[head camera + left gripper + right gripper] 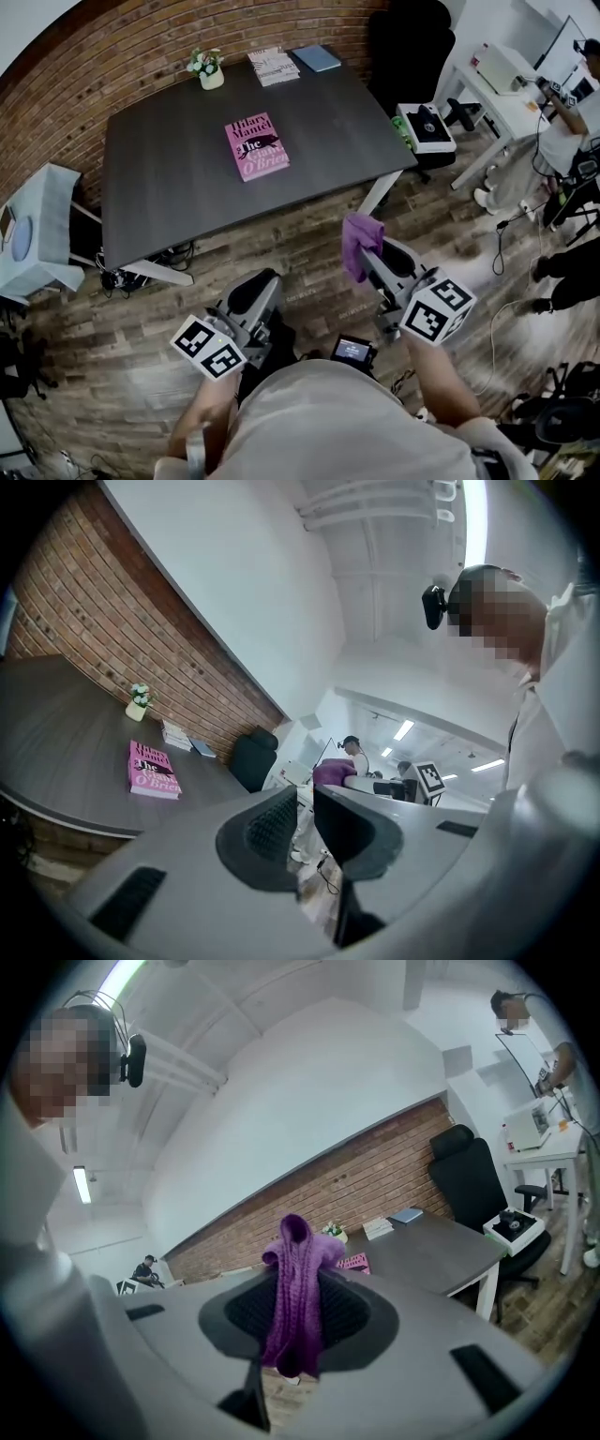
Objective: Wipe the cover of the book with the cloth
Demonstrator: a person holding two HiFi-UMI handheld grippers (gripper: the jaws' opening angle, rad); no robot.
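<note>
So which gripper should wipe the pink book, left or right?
Probably the right gripper: it grips the purple cloth. The left gripper holds nothing. The book lies untouched on the table.

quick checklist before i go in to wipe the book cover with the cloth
1. purple cloth clamped in right gripper: ok
2. left gripper empty, jaws slightly apart: ok
3. pink book flat on table, cover up, nothing on it: ok
4. cloth touching the cover: not ok; both grippers are short of the table, over the floor
5. where the cover is dirty: cannot tell
</note>
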